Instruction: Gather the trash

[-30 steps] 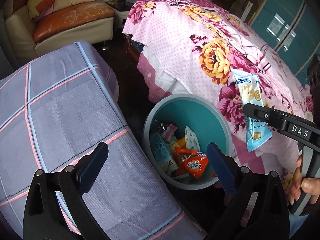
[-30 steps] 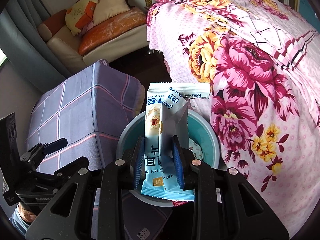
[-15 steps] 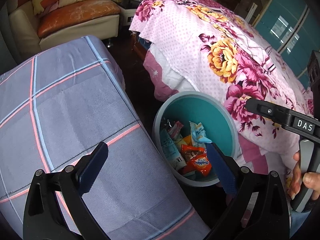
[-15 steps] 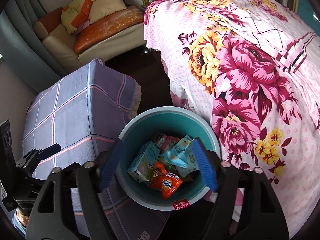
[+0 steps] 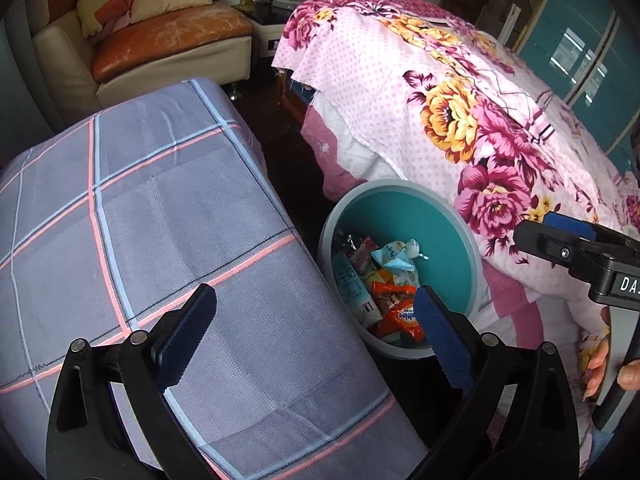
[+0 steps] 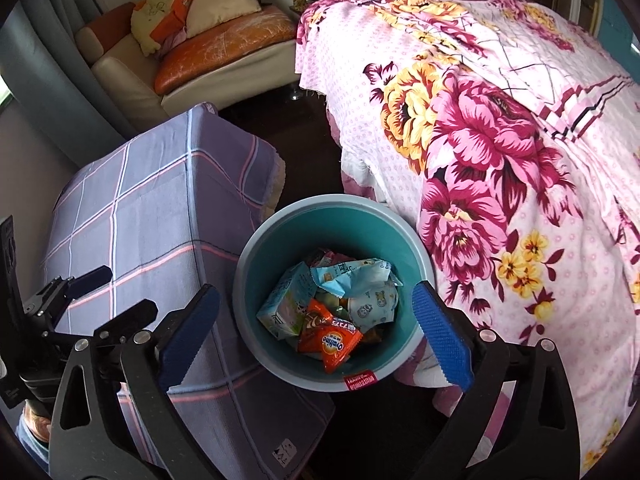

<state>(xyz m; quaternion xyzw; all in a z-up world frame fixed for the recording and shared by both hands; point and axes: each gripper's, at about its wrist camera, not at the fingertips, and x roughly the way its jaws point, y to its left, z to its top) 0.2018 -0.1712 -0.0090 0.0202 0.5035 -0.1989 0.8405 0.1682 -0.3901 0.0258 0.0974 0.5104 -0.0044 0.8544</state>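
Both grippers are spread wide with nothing between their pads. The right gripper (image 6: 316,320) hangs directly over the trash bin (image 6: 280,216), its blue fingers (image 6: 440,336) framing the rim on either side. The left gripper (image 5: 316,332) sits off to the side, over the edge of the plaid-covered stool (image 5: 140,220) — its right finger overlaps the bin's near rim in that view.

Inside the teal bin lies a heap of wrappers: an orange Ovaltine packet (image 6: 334,340) toward the near wall, a light blue carton (image 6: 284,304) on the left, and a crumpled pale blue snack bag (image 6: 360,280) on top of the pile.

The bin stands on the dark floor between the stool and the bed — touching, or nearly so, the hanging floral bedspread (image 6: 500,140). A sofa (image 6: 224,40) with cushions sits well behind.
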